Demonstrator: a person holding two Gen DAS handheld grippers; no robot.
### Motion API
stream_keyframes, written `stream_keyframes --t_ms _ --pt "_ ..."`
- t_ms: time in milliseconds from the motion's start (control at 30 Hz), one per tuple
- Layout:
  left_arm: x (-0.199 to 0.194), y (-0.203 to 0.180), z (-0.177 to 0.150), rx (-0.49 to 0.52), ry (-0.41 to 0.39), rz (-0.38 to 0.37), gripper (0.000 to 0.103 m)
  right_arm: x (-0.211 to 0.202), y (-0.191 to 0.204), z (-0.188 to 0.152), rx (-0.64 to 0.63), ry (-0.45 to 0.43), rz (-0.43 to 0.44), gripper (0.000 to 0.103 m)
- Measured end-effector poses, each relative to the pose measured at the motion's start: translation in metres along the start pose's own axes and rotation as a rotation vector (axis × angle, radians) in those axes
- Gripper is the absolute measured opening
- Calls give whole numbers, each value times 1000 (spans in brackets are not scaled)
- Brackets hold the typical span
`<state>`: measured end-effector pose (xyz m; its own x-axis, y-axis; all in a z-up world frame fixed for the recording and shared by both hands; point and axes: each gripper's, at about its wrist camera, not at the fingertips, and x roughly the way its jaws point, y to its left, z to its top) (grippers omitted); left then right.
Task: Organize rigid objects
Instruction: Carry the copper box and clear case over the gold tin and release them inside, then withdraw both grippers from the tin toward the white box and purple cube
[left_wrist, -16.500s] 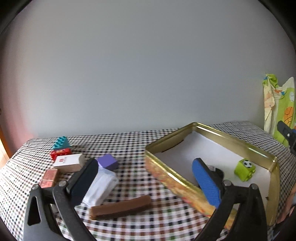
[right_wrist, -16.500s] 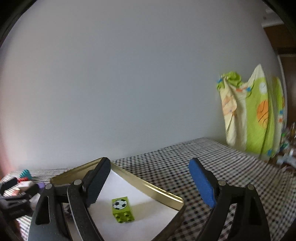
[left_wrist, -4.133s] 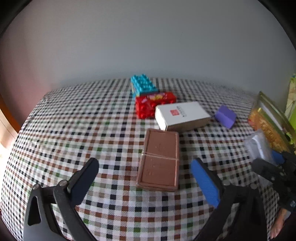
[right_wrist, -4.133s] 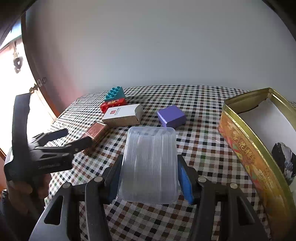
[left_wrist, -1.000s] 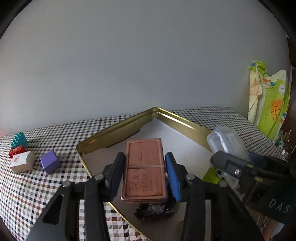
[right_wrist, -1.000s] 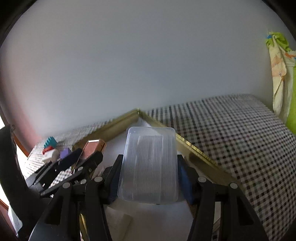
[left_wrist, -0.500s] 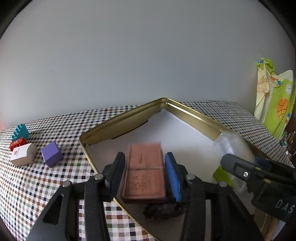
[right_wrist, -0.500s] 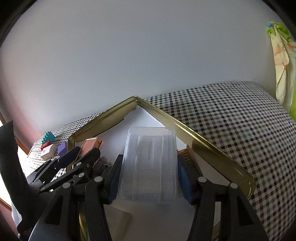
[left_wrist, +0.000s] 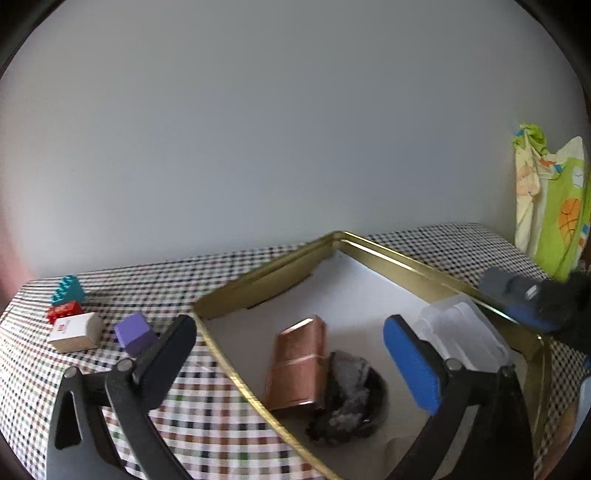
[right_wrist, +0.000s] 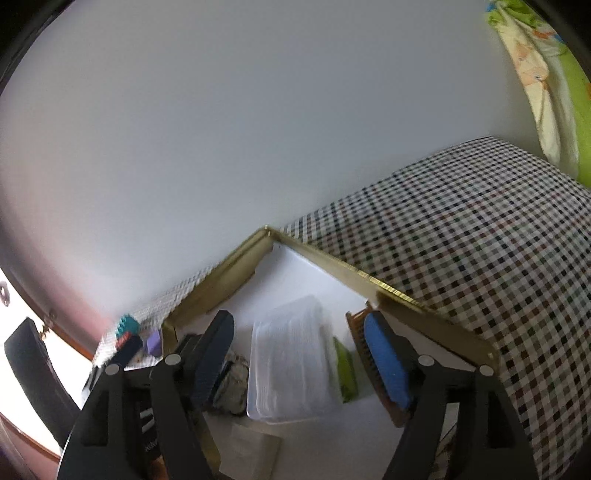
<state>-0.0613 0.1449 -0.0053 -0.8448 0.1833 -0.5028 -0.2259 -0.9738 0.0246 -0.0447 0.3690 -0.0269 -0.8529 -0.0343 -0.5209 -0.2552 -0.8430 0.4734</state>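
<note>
A gold tin (left_wrist: 266, 275) (right_wrist: 343, 273) stands on the checkered table. In it lie a copper-brown flat box (left_wrist: 297, 365), tilted against a dark grey rock (left_wrist: 347, 397), and a clear plastic case (left_wrist: 461, 338) (right_wrist: 288, 362). My left gripper (left_wrist: 291, 360) is open and empty above the tin's left rim. My right gripper (right_wrist: 299, 360) is open and empty over the clear case. A green brick (right_wrist: 345, 369) and a brown comb-like piece (right_wrist: 360, 332) lie beside the case.
On the cloth left of the tin sit a purple cube (left_wrist: 135, 334), a white box (left_wrist: 74, 330), a red brick (left_wrist: 62, 310) and a teal brick (left_wrist: 68, 290). A green and yellow cloth (left_wrist: 550, 210) hangs at the right.
Both grippers have opened. The brown box dropped from my left gripper into the tin against the rock. The clear case left my right gripper and lies in the tin.
</note>
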Motion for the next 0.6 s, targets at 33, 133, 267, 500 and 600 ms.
stream_keyframes --t_ms 33,133,267,500,600 --pt "-2 5 1 -11 -11 15 103 -5 -1 1 7 -31 -9 75" --pt "-9 24 2 -69 -38 44 103 -31 -4 4 16 -194 -79 75" --pt "-11 46 0 -124 -38 62 103 -53 -2 2 25 -342 -134 82" --pt "-11 59 -7 -120 -51 127 103 -68 16 -9 -46 -484 -151 90" --pt "-16 61 -9 -110 -61 147 103 -75 28 -16 -95 -548 -205 91"
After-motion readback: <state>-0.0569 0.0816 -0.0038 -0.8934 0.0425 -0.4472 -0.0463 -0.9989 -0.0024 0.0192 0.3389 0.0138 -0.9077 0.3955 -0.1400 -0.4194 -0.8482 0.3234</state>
